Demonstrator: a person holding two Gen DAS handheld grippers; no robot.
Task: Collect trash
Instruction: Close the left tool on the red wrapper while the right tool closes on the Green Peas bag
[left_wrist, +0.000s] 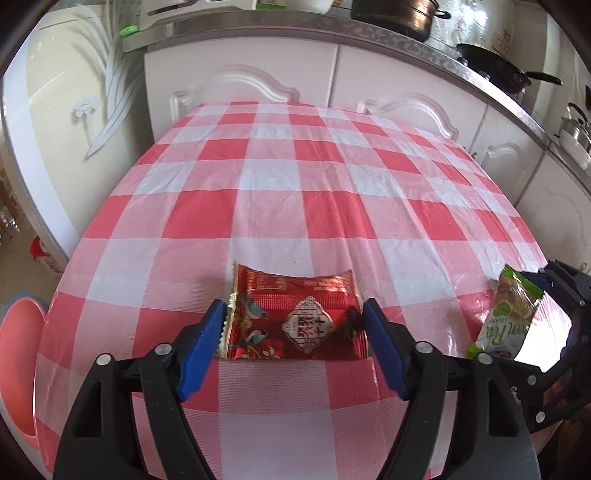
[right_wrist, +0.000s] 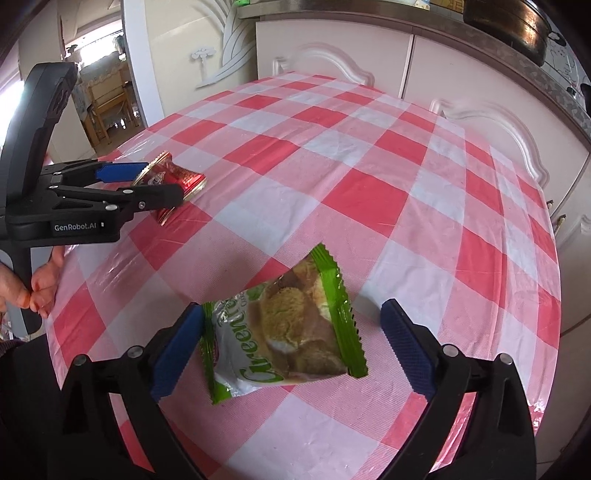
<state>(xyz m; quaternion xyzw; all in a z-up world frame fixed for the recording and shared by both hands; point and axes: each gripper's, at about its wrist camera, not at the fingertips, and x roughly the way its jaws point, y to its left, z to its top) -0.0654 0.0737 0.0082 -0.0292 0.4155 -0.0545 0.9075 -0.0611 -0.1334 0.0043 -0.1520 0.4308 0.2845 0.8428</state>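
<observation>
On the desk (left_wrist: 295, 177), left tool (left_wrist: 293, 325) spread around red wrapper (left_wrist: 295, 317); right tool (right_wrist: 291, 339) spread around green wrapper (right_wrist: 284, 328); neither gripped, nothing collected yet.

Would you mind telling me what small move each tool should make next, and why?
Probably close both. The left tool already straddles the red wrapper, its pads at either edge, and the right tool brackets the green wrapper, with a gap on its right side. Both wrappers lie on the checkered tablecloth, ungripped.
</observation>
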